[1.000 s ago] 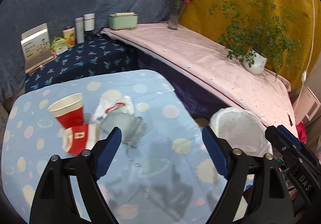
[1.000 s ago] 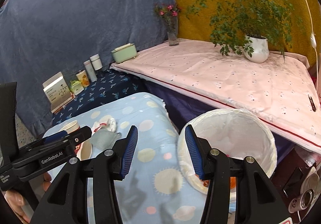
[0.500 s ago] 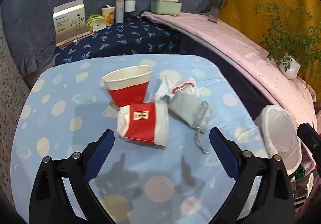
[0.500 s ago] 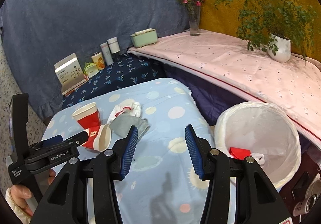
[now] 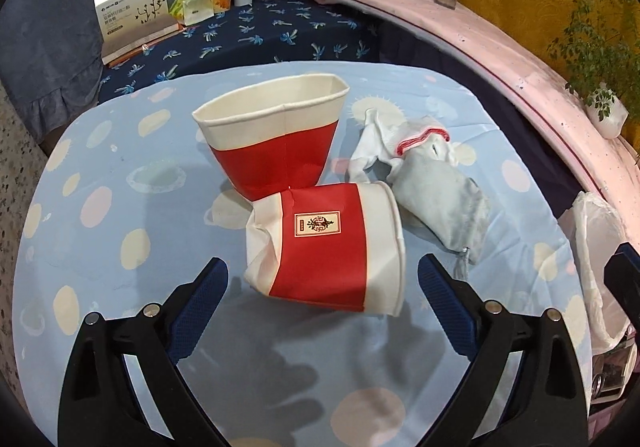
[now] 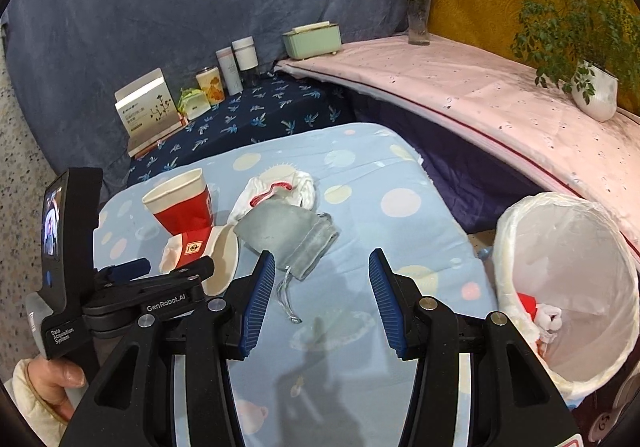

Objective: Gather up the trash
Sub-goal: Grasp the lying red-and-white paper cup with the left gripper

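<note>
On the light blue dotted tablecloth (image 5: 120, 207) a red-and-white paper cup (image 5: 276, 143) stands upright. A crushed cup of the same kind (image 5: 324, 243) lies on its side in front of it. To their right lie a grey drawstring pouch (image 5: 440, 203) and a white cloth with red trim (image 5: 384, 143). My left gripper (image 5: 322, 267) is open wide, and the crushed cup lies just ahead, between its fingers, untouched. My right gripper (image 6: 320, 259) is open over bare cloth, with the pouch (image 6: 288, 235) just beyond its left finger. The white-lined bin (image 6: 600, 231) stands to the right.
The bin holds red and white trash (image 6: 536, 311). Behind the table a dark blue shelf (image 6: 256, 119) carries a box, cans and bottles. A pink-covered ledge (image 6: 480, 87) bears a green box, a flower vase and a potted plant (image 6: 592, 87). A hand (image 6: 52, 379) holds the left gripper's handle.
Both grippers came down toward the table. The left one swung over the cups, which now loom large, and its jaws widened. In the right view the bin slid rightward.
</note>
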A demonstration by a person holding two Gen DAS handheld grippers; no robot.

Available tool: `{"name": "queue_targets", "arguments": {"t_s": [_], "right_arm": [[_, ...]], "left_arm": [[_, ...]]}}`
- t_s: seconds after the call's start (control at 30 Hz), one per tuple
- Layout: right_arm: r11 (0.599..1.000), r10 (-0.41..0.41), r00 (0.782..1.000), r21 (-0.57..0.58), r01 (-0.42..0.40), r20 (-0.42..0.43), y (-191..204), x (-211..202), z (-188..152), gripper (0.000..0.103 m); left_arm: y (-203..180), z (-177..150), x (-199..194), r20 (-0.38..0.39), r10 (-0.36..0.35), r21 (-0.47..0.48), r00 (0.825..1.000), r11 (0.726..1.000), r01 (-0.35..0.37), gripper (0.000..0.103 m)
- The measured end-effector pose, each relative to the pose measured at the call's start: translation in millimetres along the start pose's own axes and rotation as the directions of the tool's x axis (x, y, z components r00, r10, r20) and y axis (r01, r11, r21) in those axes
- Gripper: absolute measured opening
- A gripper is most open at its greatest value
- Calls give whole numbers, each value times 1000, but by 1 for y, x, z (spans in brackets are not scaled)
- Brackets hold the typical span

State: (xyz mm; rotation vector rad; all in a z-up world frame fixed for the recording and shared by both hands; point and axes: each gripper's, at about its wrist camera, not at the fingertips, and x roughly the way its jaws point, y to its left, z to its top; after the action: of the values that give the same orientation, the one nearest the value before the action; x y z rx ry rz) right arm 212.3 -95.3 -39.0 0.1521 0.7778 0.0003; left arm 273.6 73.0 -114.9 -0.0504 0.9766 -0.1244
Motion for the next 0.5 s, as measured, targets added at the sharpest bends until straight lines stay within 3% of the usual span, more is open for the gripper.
{"name": "queue_targets", "arguments": {"t_s": [0.23,0.5], "right_arm": [[999,27,998,20,-26,-53,7,35,-2,48],[1000,25,996,6,-25,-82,13,53,-8,48]], "left_arm": [[1,1,18,-55,-35,40,998,998,37,82],[16,-3,-4,1,-40,29,999,999,40,82]]}}
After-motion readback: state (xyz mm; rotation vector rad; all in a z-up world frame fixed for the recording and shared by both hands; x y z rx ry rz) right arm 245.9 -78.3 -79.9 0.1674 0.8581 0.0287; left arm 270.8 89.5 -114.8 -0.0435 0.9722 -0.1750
